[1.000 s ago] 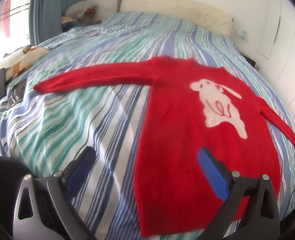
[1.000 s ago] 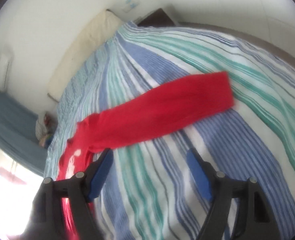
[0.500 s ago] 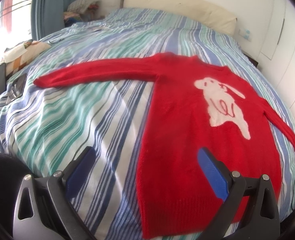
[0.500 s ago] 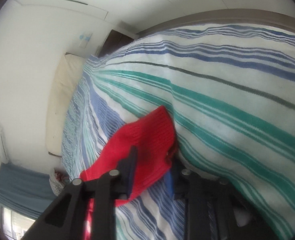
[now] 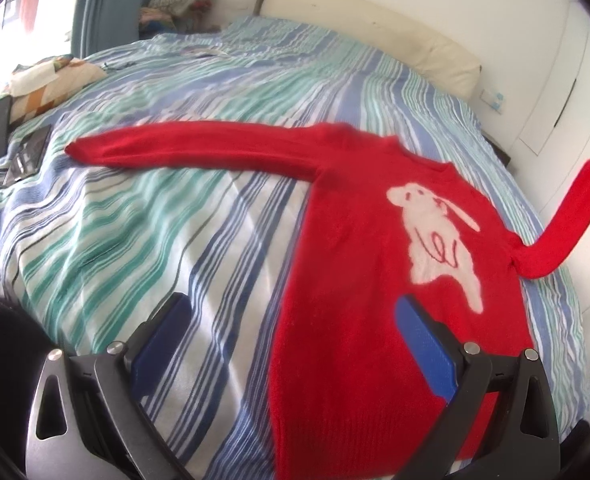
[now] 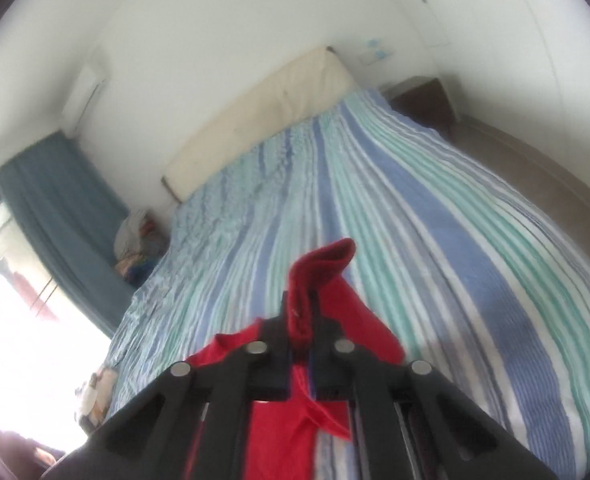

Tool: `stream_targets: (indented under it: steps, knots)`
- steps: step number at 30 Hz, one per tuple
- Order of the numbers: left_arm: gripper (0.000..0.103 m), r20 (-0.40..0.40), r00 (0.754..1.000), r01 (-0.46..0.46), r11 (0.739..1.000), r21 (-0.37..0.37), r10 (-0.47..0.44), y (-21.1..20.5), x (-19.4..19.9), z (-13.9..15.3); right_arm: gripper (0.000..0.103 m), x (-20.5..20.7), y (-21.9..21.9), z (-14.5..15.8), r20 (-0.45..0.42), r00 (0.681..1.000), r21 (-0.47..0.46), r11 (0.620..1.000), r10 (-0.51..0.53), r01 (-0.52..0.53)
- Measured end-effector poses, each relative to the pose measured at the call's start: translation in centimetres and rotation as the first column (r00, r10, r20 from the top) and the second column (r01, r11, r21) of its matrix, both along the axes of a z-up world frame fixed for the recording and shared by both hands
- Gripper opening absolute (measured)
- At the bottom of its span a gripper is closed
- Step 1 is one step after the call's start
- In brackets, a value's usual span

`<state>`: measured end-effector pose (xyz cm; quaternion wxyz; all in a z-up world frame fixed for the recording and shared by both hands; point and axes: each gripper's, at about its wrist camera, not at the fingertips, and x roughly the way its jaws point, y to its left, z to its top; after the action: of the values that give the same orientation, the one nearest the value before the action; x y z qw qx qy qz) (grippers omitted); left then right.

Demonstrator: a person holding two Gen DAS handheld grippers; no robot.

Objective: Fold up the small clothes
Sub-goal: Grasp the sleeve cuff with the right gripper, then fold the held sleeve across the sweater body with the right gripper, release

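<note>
A red sweater (image 5: pixel 359 280) with a pale animal shape on its chest is seen spread flat across the striped bedspread (image 5: pixel 135 240), its hem toward the camera and its collar toward the cream headboard (image 5: pixel 375 32). The right gripper (image 6: pixel 301 312) is clamped on the sweater's cuff (image 6: pixel 315 276); its jaws have just been closing and the red knit is now pinched between them, the cuff's end poking up beyond the tips. From the left wrist view that sleeve (image 5: pixel 559 232) is seen lifted off the bed at the right edge, raised into the air in front of the white cupboard doors (image 5: pixel 555 80). The other sleeve (image 5: pixel 199 150) is laid out straight to the left, flat on the stripes. The left gripper (image 5: pixel 291 344) is held above the sweater's lower edge with its 2 blue fingers (image 5: pixel 425 344) spread wide and nothing between them. A patterned cushion (image 5: pixel 51 80) and a dark flat object (image 5: pixel 27 156) are noted at the far left edge of the bed, well apart from the sweater; a blue curtain (image 5: pixel 103 4) and a heap of clothes (image 5: pixel 179 4) are seen beyond.
</note>
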<state>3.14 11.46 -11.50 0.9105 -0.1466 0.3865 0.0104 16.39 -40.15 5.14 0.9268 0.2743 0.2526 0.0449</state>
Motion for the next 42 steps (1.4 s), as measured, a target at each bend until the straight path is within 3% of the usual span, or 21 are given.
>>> stream_targets:
  steps: [4, 7, 9, 11, 12, 13, 15, 17, 19, 22, 24, 25, 27, 29, 30, 31, 33, 35, 38, 40, 42]
  knots:
    - [0.102, -0.009, 0.999, -0.036, 0.999, -0.029, 0.036, 1.2, 0.0, -0.2, 0.004, 5.9, 11.3, 3.2, 0.025, 0.972, -0.068, 0.97, 0.234, -0.232]
    - [0.102, -0.019, 0.998, -0.067, 0.997, -0.048, 0.066, 2.1, -0.1, -0.4, 0.005, 9.1, 18.9, 2.4, -0.015, 0.936, -0.118, 0.929, 0.351, -0.35]
    - [0.102, -0.03, 0.996, -0.081, 0.995, -0.059, 0.08, 2.5, -0.1, -0.6, 0.008, 11.0, 23.0, 0.3, -0.064, 0.908, -0.125, 0.9, 0.414, -0.418]
    - [0.102, -0.04, 0.995, -0.089, 0.994, -0.061, 0.087, 2.7, 0.0, -0.8, 0.034, 12.8, 26.2, -3.3, -0.148, 0.859, -0.065, 0.862, 0.49, -0.502]
    - [0.102, -0.043, 0.995, -0.092, 0.994, -0.061, 0.089, 2.8, -0.1, -0.8, 0.065, 13.5, 27.3, -5.2, -0.193, 0.833, -0.017, 0.847, 0.518, -0.531]
    - [0.102, -0.044, 0.995, -0.093, 0.994, -0.064, 0.09, 2.9, -0.1, -0.9, 0.069, 13.4, 27.6, -7.0, -0.21, 0.816, 0.038, 0.838, 0.539, -0.544]
    - [0.102, -0.048, 0.995, -0.095, 0.993, -0.075, 0.091, 3.0, -0.1, -1.0, 0.069, 13.1, 26.9, -9.4, -0.21, 0.802, 0.134, 0.829, 0.559, -0.543]
    - [0.102, -0.055, 0.994, -0.095, 0.991, -0.09, 0.09, 3.2, 0.0, -1.1, 0.069, 13.1, 24.8, -10.3, -0.211, 0.823, 0.161, 0.849, 0.527, -0.503]
    - [0.102, -0.064, 0.994, -0.095, 0.99, -0.103, 0.088, 3.2, 0.2, -1.3, 0.069, 13.2, 21.8, -11.2, -0.257, 0.849, 0.109, 0.887, 0.462, -0.449]
    - [0.102, -0.082, 0.993, -0.093, 0.989, -0.117, 0.084, 3.0, 0.5, -1.7, 0.069, 12.3, 16.6, -12.6, -0.38, 0.872, -0.08, 0.929, 0.307, -0.362]
    - [0.102, -0.091, 0.993, -0.09, 0.989, -0.121, 0.079, 2.8, 0.7, -1.9, 0.069, 11.6, 14.1, -14.3, -0.476, 0.85, -0.209, 0.91, 0.225, -0.358]
    - [0.102, -0.094, 0.993, -0.088, 0.989, -0.116, 0.077, 2.7, 0.7, -2.0, 0.068, 11.6, 13.1, -15.3, -0.517, 0.83, -0.228, 0.9, 0.211, -0.371]
    - [0.102, -0.103, 0.992, -0.081, 0.992, -0.097, 0.071, 2.3, 0.9, -2.2, 0.068, 11.1, 11.6, -17.5, -0.571, 0.795, -0.188, 0.909, 0.207, -0.372]
    - [0.102, -0.111, 0.992, -0.075, 0.994, -0.074, 0.066, 1.9, 0.9, -2.4, 0.067, 11.0, 11.1, -19.1, -0.574, 0.786, -0.132, 0.922, 0.229, -0.365]
    - [0.102, -0.111, 0.992, -0.073, 0.995, -0.064, 0.066, 1.9, 0.9, -2.4, 0.053, 11.1, 11.4, -19.8, -0.574, 0.779, -0.113, 0.919, 0.25, -0.379]
    - [0.102, -0.108, 0.992, -0.074, 0.996, -0.054, 0.068, 1.9, 0.8, -2.3, 0.006, 11.3, 11.9, -20.4, -0.587, 0.767, -0.131, 0.904, 0.259, -0.406]
    - [0.102, -0.1, 0.992, -0.077, 0.996, -0.041, 0.073, 1.9, 0.6, -2.2, 0.006, 10.6, 11.7, -21.0, -0.589, 0.787, -0.238, 0.89, 0.185, -0.388]
    - [0.102, -0.103, 0.992, -0.074, 0.996, -0.044, 0.07, 2.0, 0.6, -2.3, 0.006, 10.3, 9.2, -22.3, -0.6, 0.79, -0.194, 0.935, 0.125, -0.295]
    - [0.102, -0.112, 0.992, -0.062, 0.997, -0.048, 0.056, 1.8, 0.7, -2.4, 0.008, 9.7, 8.5, -22.1, -0.587, 0.802, -0.181, 0.948, 0.11, -0.262]
    - [0.102, -0.105, 0.993, -0.051, 0.998, -0.043, 0.046, 1.5, 0.7, -2.2, 0.032, 9.5, 8.8, -21.1, -0.581, 0.806, -0.2, 0.941, 0.11, -0.272]
    - [0.102, -0.092, 0.995, -0.044, 0.998, -0.036, 0.041, 1.3, 0.5, -2.0, 0.037, 9.0, 9.0, -19.2, -0.543, 0.835, -0.255, 0.931, 0.086, -0.262]
